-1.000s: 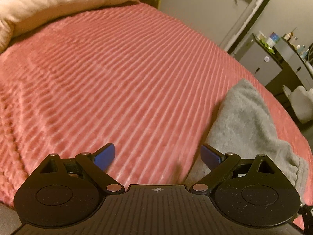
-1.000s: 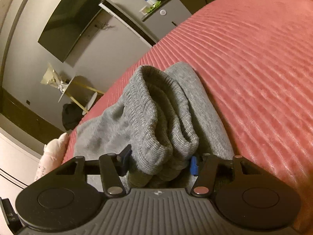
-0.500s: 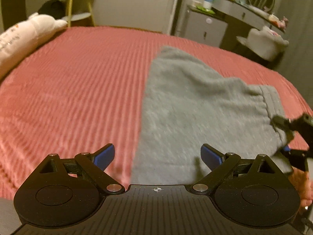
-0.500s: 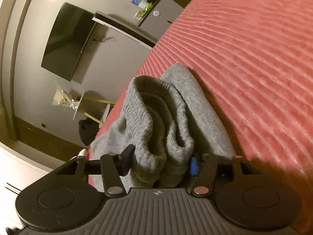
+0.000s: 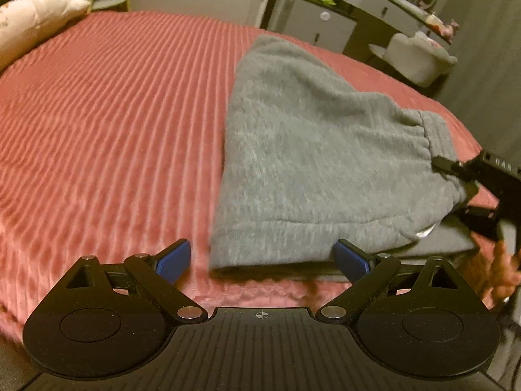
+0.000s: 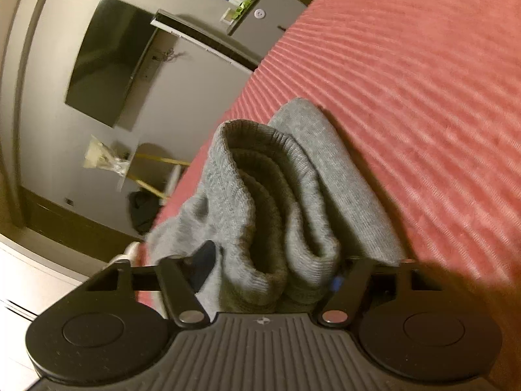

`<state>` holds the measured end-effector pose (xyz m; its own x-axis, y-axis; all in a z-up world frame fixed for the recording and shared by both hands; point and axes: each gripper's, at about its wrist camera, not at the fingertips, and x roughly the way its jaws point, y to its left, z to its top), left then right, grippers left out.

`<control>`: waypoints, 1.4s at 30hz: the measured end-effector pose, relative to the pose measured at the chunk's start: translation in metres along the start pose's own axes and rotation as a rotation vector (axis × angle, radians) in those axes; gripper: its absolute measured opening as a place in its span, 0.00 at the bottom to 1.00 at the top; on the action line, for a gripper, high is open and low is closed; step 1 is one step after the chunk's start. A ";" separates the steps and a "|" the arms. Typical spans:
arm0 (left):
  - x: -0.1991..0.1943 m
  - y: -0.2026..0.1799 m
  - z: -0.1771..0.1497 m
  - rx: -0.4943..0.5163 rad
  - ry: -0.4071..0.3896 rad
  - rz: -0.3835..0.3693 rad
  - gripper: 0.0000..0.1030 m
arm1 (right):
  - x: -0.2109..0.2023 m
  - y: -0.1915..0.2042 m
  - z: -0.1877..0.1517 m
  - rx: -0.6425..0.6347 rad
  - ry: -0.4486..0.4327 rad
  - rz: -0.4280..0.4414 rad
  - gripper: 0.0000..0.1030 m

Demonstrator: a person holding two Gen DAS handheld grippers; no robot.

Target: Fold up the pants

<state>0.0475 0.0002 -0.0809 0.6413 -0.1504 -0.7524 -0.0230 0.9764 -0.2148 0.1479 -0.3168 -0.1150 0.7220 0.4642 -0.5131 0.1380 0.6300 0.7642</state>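
Observation:
Grey pants [image 5: 309, 150] lie folded on the pink ribbed bedspread [image 5: 114, 114], their ribbed waistband at the right. My left gripper [image 5: 263, 260] hovers open just short of the near folded edge, whose left corner sits between the blue pads without touching them. My right gripper [image 5: 456, 185] bites the waistband corner at the right edge of that view. In the right wrist view the bunched waistband [image 6: 254, 202] fills the gap of my right gripper [image 6: 272, 272], whose jaws are closing and pressing on the cloth.
A white pillow [image 5: 29, 26] lies at the bed's far left. Beyond the bed stand a grey dresser [image 5: 325, 22] with bottles and a white chair [image 5: 420, 58]. A dark screen [image 6: 107, 62] hangs on the wall. A person's hand [image 5: 501, 273] shows at the lower right.
The left view swung from bare bedspread round to the pants, and their near edge now lies by its fingers. The right jaws narrowed on the waistband.

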 end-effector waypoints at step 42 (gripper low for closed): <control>-0.059 0.046 0.010 -0.156 -0.126 0.034 0.85 | -0.059 0.024 0.009 -0.097 -0.263 -0.283 0.46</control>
<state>0.0160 0.0560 -0.0399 0.7289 -0.0871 -0.6791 -0.1591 0.9432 -0.2918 0.1148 -0.3350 -0.0628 0.8155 0.0959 -0.5708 0.3008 0.7722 0.5596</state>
